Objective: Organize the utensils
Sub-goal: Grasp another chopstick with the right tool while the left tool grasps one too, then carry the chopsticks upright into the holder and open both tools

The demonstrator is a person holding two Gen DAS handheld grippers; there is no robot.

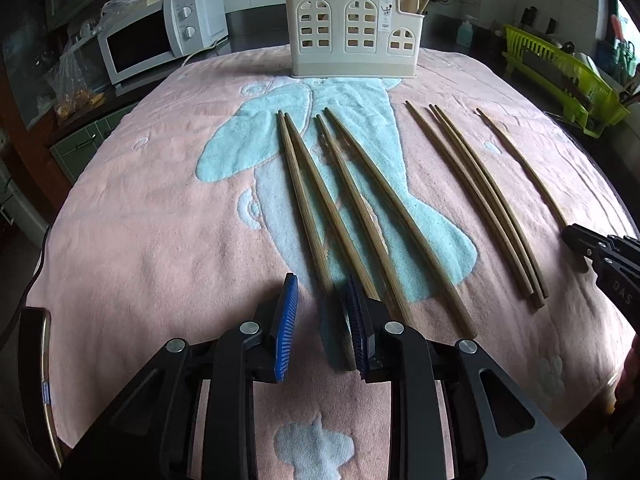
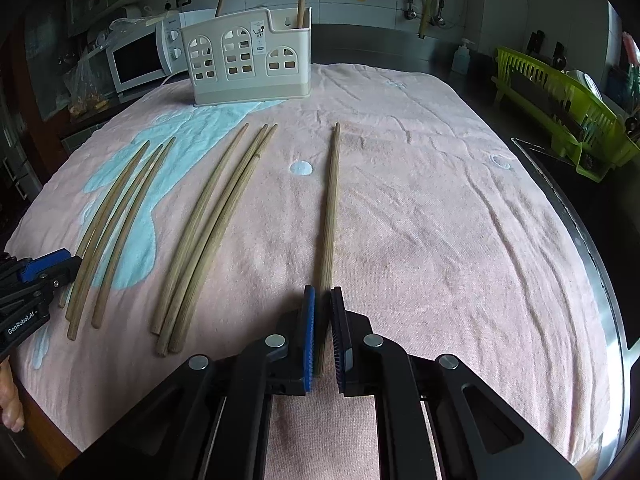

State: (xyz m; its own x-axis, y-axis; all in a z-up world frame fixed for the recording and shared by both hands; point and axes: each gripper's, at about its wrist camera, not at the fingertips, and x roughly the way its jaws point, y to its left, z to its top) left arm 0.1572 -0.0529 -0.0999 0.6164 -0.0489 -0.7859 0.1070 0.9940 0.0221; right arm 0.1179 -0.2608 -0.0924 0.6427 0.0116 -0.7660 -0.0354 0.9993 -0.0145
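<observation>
Several wooden chopsticks lie on a pink towel (image 1: 140, 220). My left gripper (image 1: 322, 300) is open, its jaws around the near end of the leftmost chopstick (image 1: 300, 196) of a group of several. My right gripper (image 2: 322, 300) has its jaws closed narrowly around the near end of a single chopstick (image 2: 330, 200) that still lies on the towel (image 2: 440, 220). A cream utensil holder (image 1: 352, 32) stands at the far edge; it also shows in the right wrist view (image 2: 248, 60) with two sticks in it. Three more chopsticks (image 2: 208, 232) lie between the grippers.
A white microwave (image 1: 156, 36) stands at the back left. A green dish rack (image 2: 560, 108) stands on the counter at the right. A soap bottle (image 2: 462, 56) is behind the towel. A bag of food (image 1: 76, 92) lies left of the microwave.
</observation>
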